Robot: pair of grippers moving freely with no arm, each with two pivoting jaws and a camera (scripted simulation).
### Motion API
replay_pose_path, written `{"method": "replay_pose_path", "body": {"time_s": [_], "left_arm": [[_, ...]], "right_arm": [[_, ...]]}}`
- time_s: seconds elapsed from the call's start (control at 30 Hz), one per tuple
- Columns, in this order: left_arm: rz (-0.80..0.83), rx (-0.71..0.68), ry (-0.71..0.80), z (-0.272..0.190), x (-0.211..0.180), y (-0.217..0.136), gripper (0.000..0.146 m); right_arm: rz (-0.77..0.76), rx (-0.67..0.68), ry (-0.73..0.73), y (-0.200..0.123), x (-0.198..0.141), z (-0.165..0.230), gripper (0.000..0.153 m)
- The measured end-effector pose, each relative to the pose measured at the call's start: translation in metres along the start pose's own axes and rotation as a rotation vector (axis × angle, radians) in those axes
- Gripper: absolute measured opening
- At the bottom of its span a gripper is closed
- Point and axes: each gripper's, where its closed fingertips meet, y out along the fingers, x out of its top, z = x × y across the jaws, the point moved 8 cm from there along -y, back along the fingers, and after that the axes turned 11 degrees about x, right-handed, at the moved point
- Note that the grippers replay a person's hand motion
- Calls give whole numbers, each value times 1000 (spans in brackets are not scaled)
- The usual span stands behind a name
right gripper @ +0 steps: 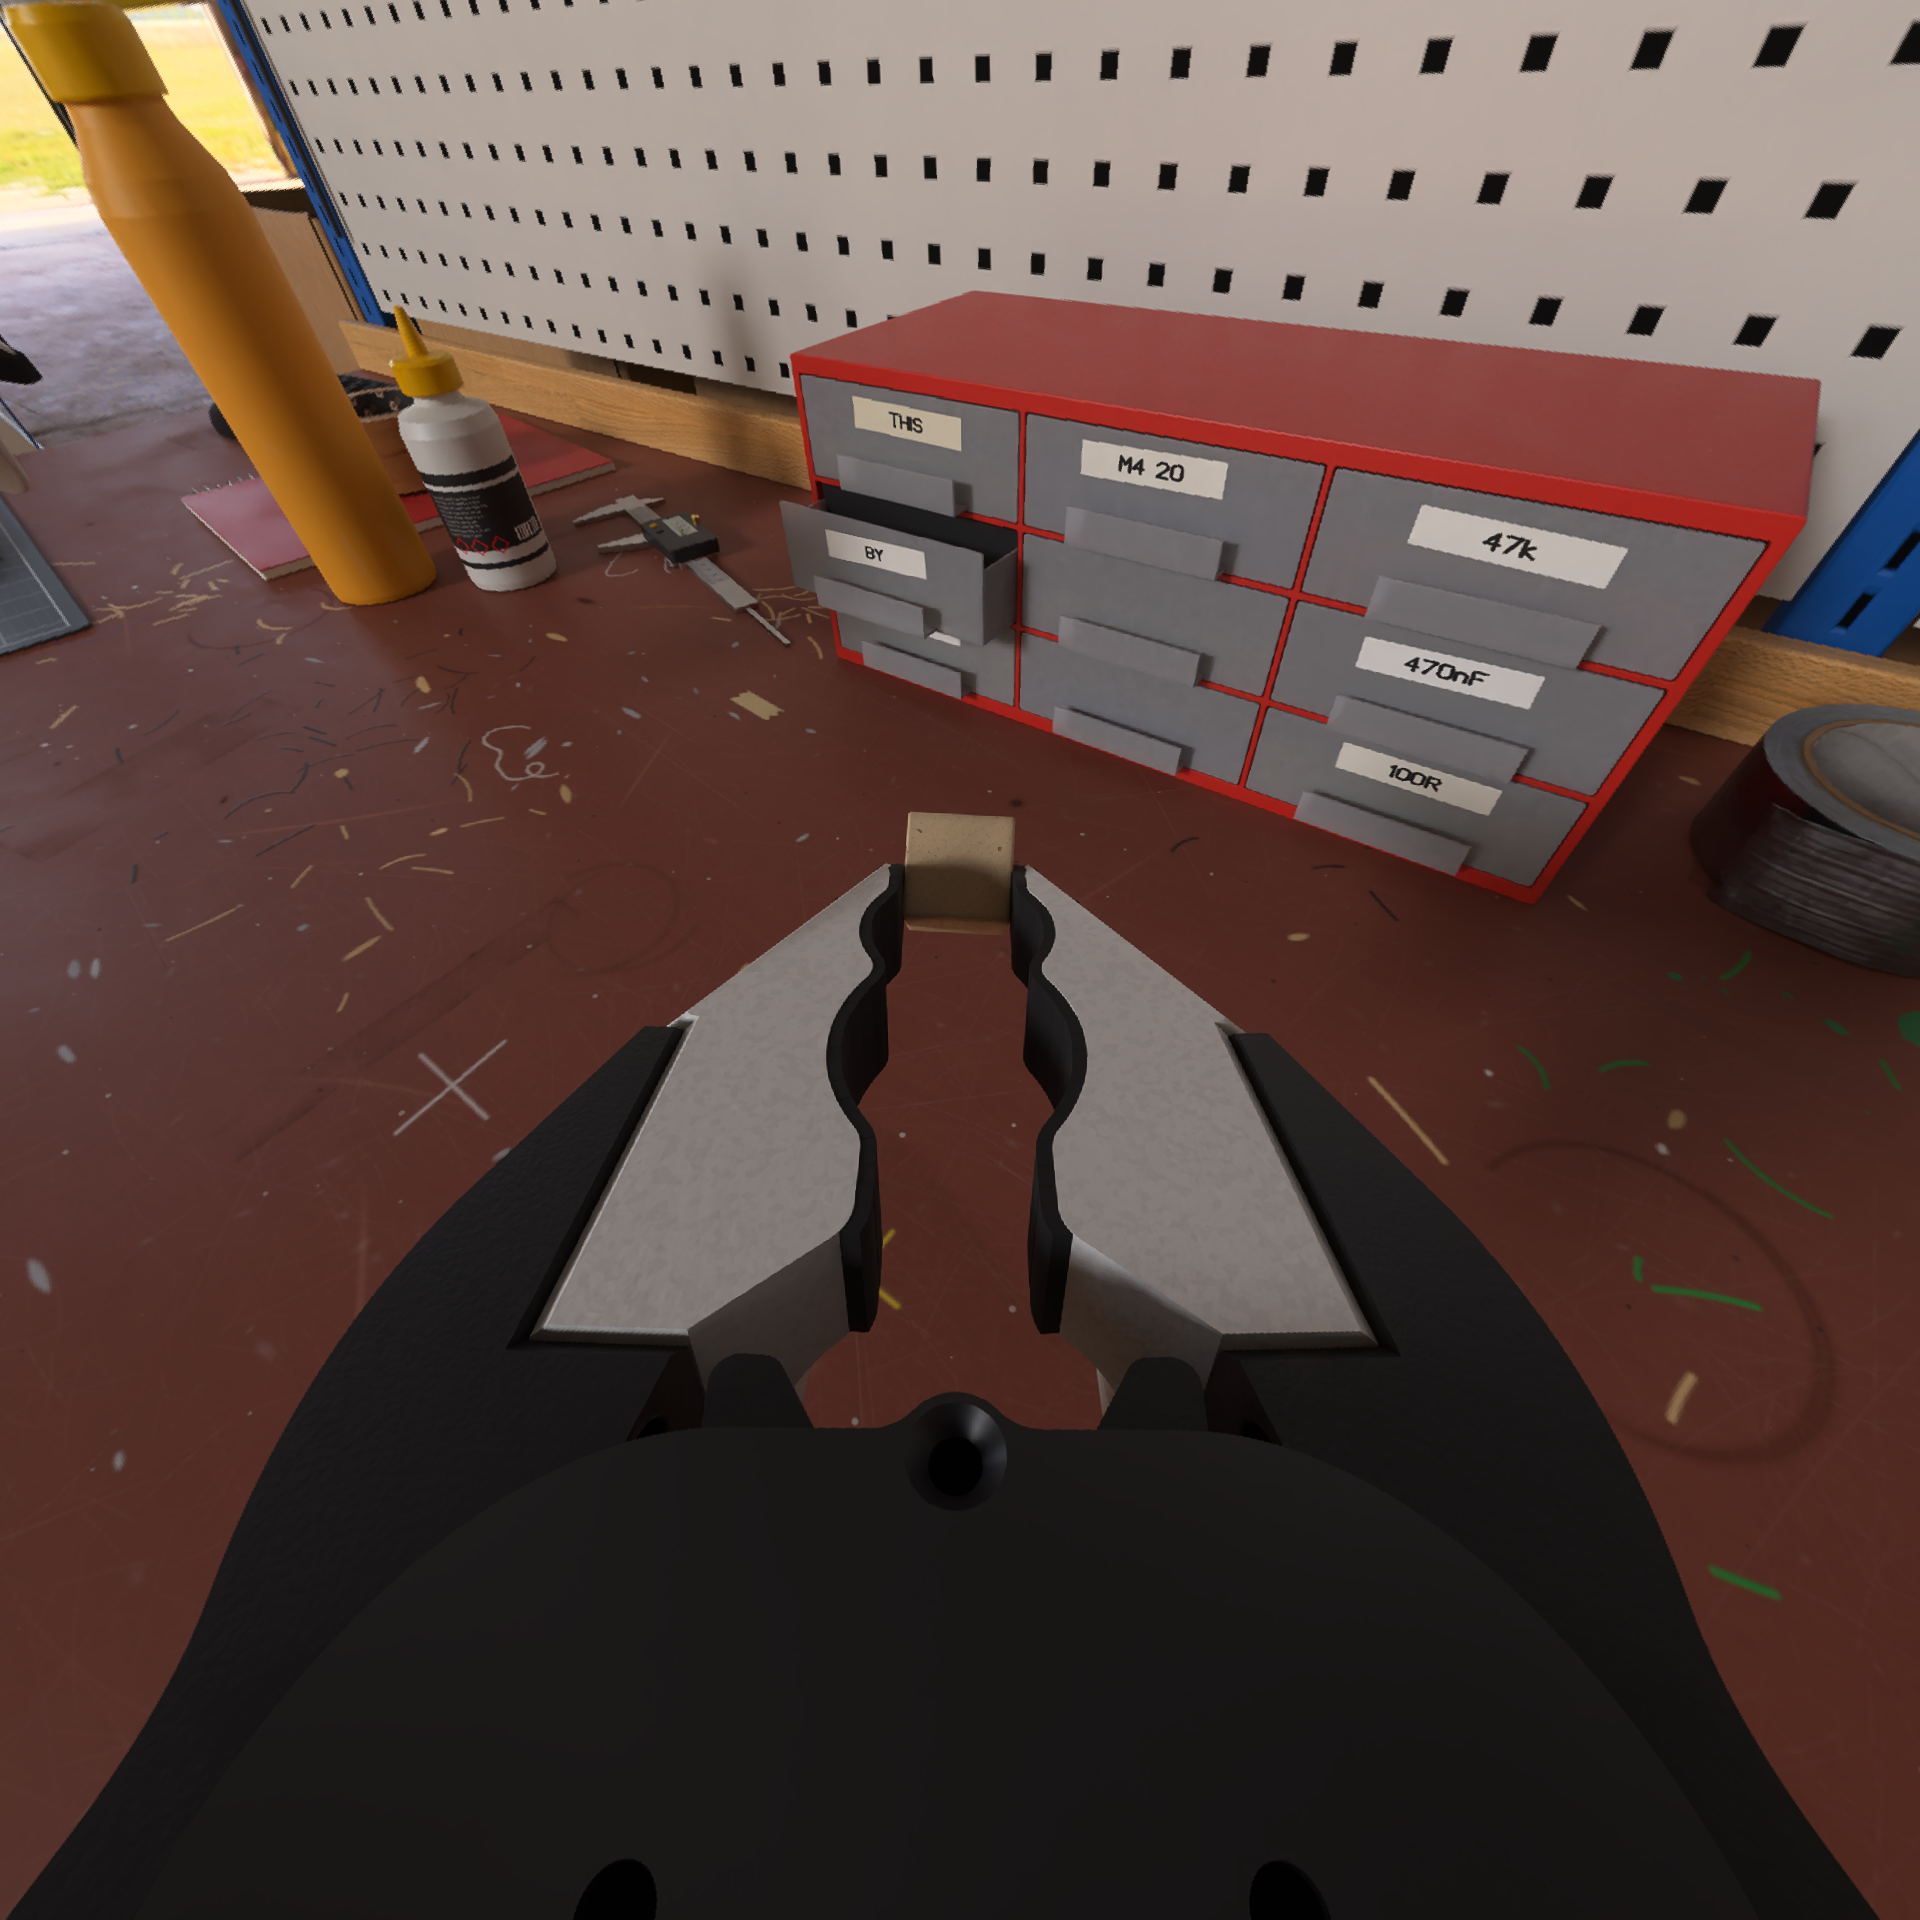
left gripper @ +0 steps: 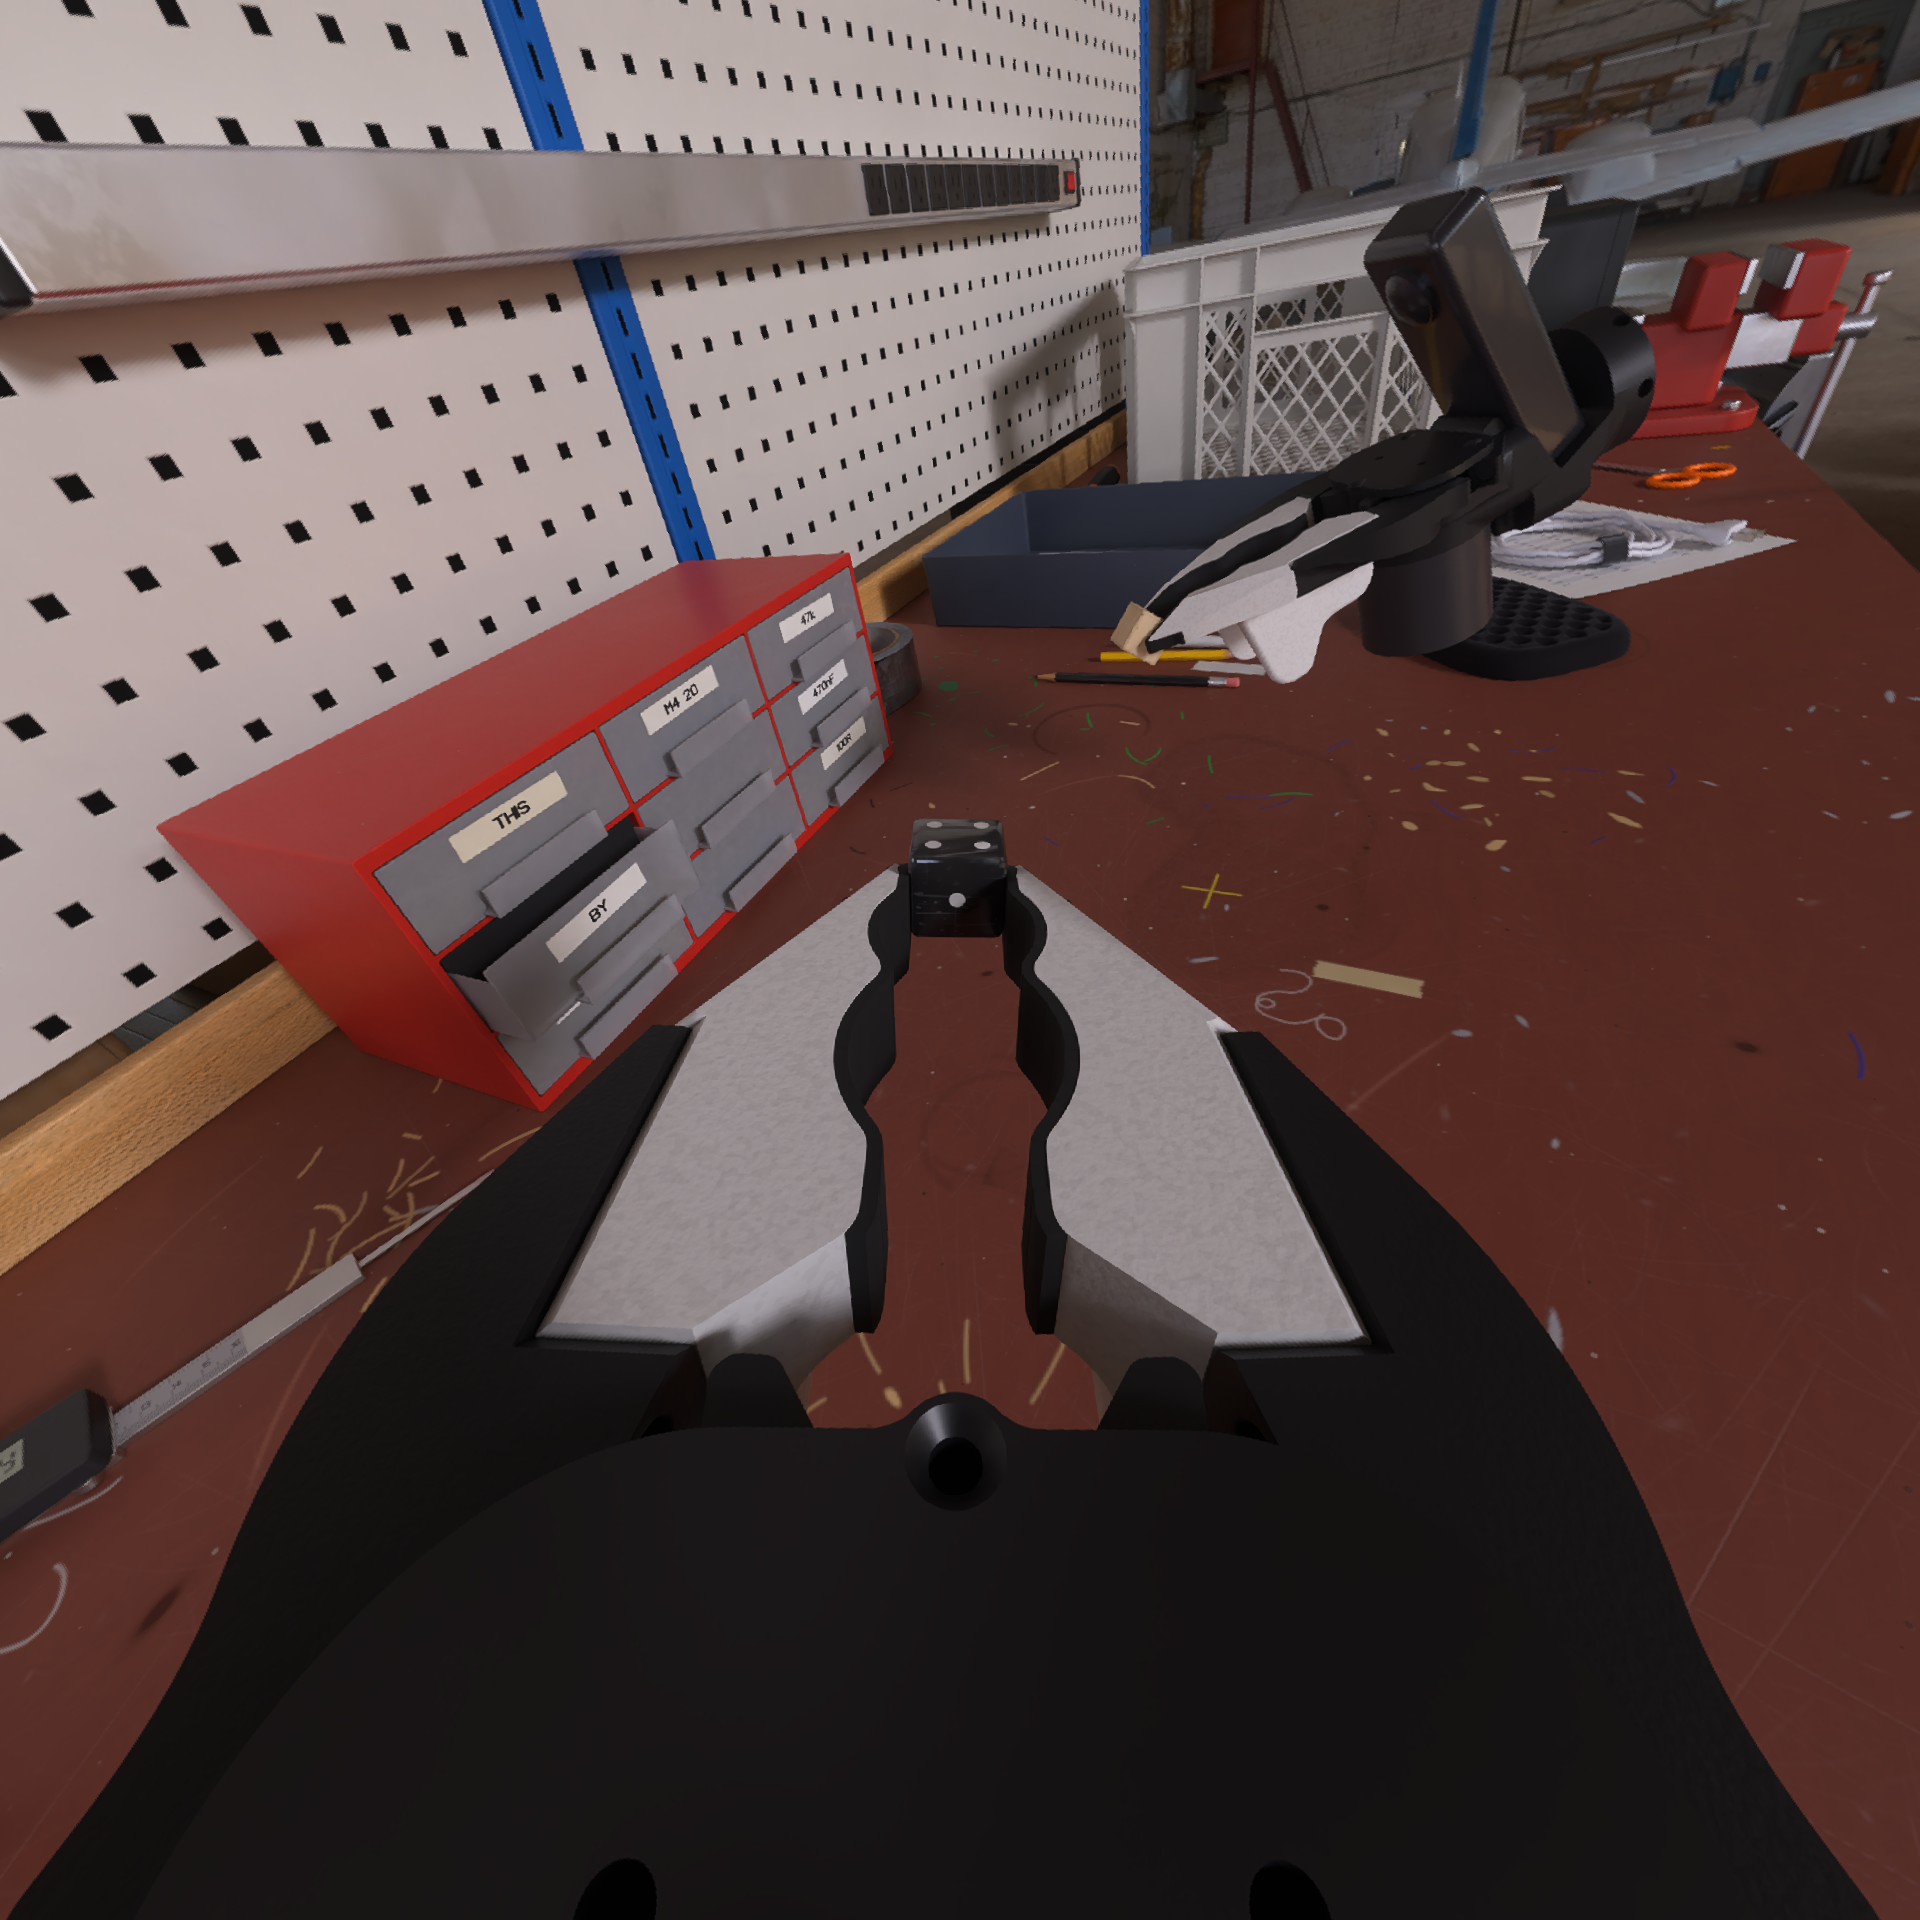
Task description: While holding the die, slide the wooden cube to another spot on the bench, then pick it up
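My left gripper (left gripper: 956, 883) is shut on a black die (left gripper: 956, 868) with white pips, held at its fingertips above the red-brown bench. My right gripper (right gripper: 958, 883) is shut on a small wooden cube (right gripper: 958, 868), pinched between its fingertips. The right gripper also shows in the left wrist view (left gripper: 1148, 634), far right, tilted down with the wooden cube (left gripper: 1135, 627) at its tip, just above the bench near two pencils.
A red drawer cabinet (left gripper: 582, 790) (right gripper: 1299, 582) stands against the pegboard, one drawer pulled out. A dark tray (left gripper: 1081, 561), white crate (left gripper: 1268, 364), black stand (left gripper: 1507, 623), tape roll (right gripper: 1839, 831), orange bottle (right gripper: 229, 343), glue bottle (right gripper: 473, 478) and calipers (right gripper: 675, 551) stand around.
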Motion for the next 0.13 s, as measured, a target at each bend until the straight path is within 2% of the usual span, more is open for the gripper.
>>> {"method": "replay_pose_path", "body": {"time_s": [0.13], "left_arm": [[5,-10,8,-2,0,1,16]], "right_arm": [[8,-36,-7,-8,1,-4,20]]}}
